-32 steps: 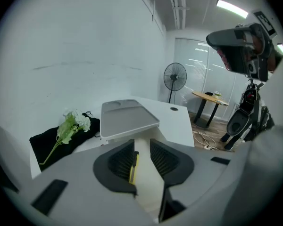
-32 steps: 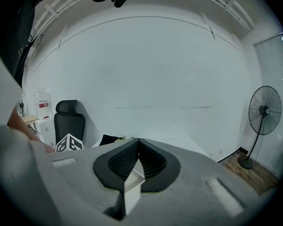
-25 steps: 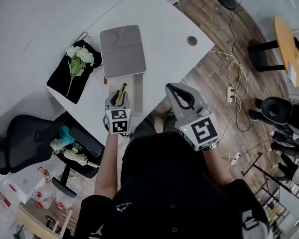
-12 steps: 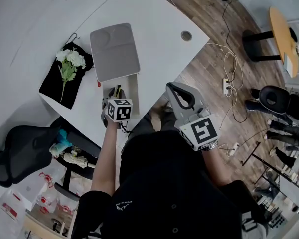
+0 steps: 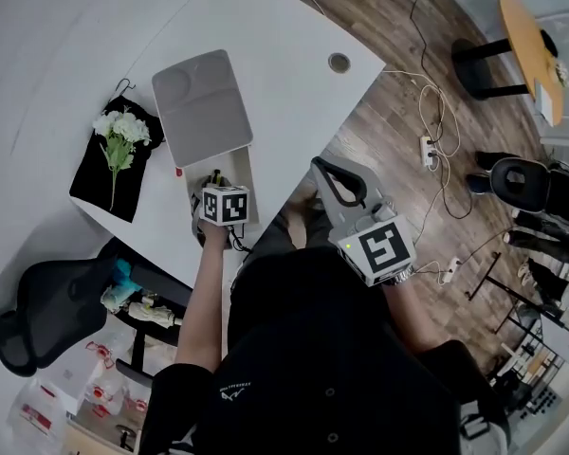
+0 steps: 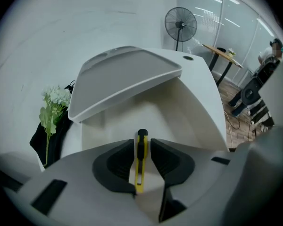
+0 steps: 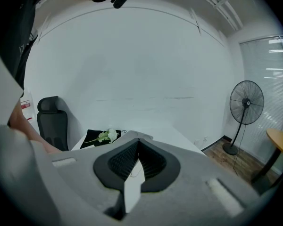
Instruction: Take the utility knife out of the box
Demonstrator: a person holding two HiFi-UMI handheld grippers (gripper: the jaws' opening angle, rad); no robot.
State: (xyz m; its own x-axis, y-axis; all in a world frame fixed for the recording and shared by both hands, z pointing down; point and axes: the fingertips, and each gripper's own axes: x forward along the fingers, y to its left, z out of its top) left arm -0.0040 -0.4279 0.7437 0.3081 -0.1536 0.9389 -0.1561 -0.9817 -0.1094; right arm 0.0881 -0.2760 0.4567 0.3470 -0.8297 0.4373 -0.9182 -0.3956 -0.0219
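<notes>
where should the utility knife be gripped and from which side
Grip the utility knife mid-body across its two flat sides, coming lengthwise from the near, open side of the box; the raised lid blocks the far side. It is long, thin and on edge, so the flats give wide contact. The left gripper is shut on it that way.

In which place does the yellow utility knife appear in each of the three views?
Head view: utility knife left of centre, at the left gripper tip, over the open box.
Left gripper view: lower centre, between the fingers.
Right gripper view: not in it.
Shared landmark: white flowers.
</notes>
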